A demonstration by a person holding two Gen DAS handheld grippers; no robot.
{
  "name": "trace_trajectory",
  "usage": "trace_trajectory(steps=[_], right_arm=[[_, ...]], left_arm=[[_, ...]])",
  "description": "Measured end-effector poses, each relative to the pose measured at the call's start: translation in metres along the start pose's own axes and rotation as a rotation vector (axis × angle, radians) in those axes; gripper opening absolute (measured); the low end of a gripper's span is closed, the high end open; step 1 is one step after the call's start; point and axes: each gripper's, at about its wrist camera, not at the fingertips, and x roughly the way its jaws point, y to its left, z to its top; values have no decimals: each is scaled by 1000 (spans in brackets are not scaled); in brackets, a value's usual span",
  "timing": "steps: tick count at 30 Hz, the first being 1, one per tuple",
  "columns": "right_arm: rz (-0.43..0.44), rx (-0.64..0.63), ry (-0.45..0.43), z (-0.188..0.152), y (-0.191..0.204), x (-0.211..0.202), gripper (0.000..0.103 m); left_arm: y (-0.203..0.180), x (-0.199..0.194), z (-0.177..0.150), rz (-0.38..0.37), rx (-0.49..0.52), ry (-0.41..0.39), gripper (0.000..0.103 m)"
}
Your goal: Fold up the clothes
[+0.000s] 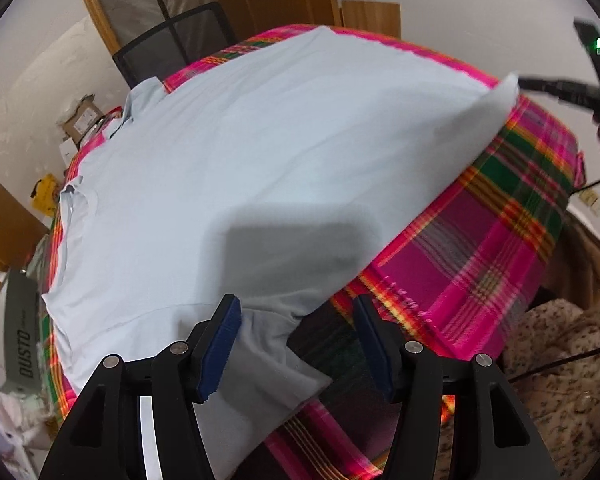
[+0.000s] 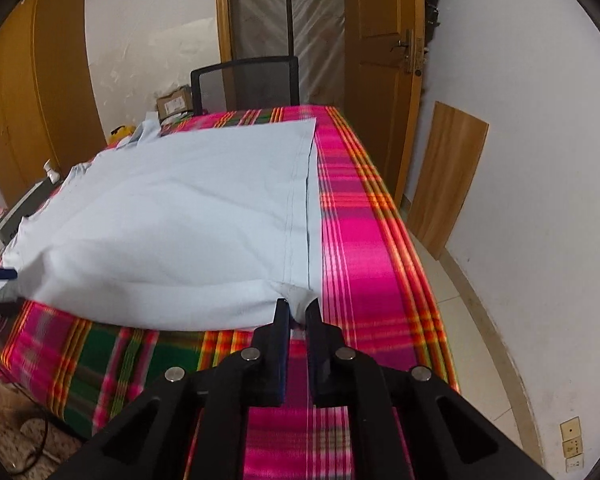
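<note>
Two grippers at the near edge of one pale blue shirt (image 2: 172,216), which lies spread on a plaid cloth (image 2: 356,232) that covers the table. Collar end sits far left, hem runs down the right side, near long edge is puffed up off the cloth.

Left gripper (image 1: 296,344): jaws stand roughly half open. A short sleeve (image 1: 260,344) lies just inside the left pad, the right pad is over bare plaid. Pads are not pressing on fabric, so nothing is held. Its shadow falls on the shirt body just ahead of the fingers.

In the right wrist view the left gripper's tips show at the far left edge beside the shirt's near left corner; blurred, contact can't be told from there.

Right gripper (image 2: 298,314): jaws nearly closed, pinched on the shirt's near right corner, where hem meets the near edge. A small wad of fabric bunches up between the fingertips. In the left wrist view that corner is lifted off the plaid at upper right, with the gripper body dark and blurred beside it.

Background, left to right: wooden wardrobe (image 2: 36,92), cardboard box (image 2: 174,106), mesh chair (image 2: 246,84) behind the table, wooden door (image 2: 380,76), loose wooden board (image 2: 448,176) leaning on the white wall.
</note>
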Motion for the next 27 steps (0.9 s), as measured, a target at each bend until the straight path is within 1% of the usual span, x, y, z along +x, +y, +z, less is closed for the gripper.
trace_trajectory(steps=[5, 8, 10, 11, 12, 13, 15, 18, 21, 22, 24, 27], right_arm=[[3, 22, -16, 16, -2, 1, 8], [0, 20, -18, 19, 0, 4, 8], [4, 26, -17, 19, 0, 7, 8], [4, 30, -17, 19, -1, 8, 8], [6, 33, -15, 19, -1, 9, 8], [7, 35, -13, 19, -2, 10, 8], [8, 38, -10, 17, -3, 10, 8], [6, 35, -11, 15, -2, 9, 8], [6, 34, -23, 15, -1, 7, 8], [6, 35, -25, 16, -1, 6, 8], [7, 34, -28, 17, -1, 6, 8], [3, 16, -36, 20, 0, 6, 8]], left_arm=[[4, 4, 4, 34, 6, 19, 61], [7, 5, 5, 32, 16, 34, 60], [5, 5, 5, 45, 37, 39, 55], [4, 5, 5, 54, 49, 41, 48], [4, 6, 5, 61, 53, 45, 38], [5, 7, 5, 69, 58, 50, 34], [4, 7, 4, 75, 69, 55, 21], [2, 6, 3, 77, 77, 50, 12], [5, 3, 5, 82, 66, 28, 9], [9, -1, 7, 72, 41, 6, 8], [16, -6, 11, 76, 10, -29, 8], [23, -11, 16, 73, -10, -46, 8]])
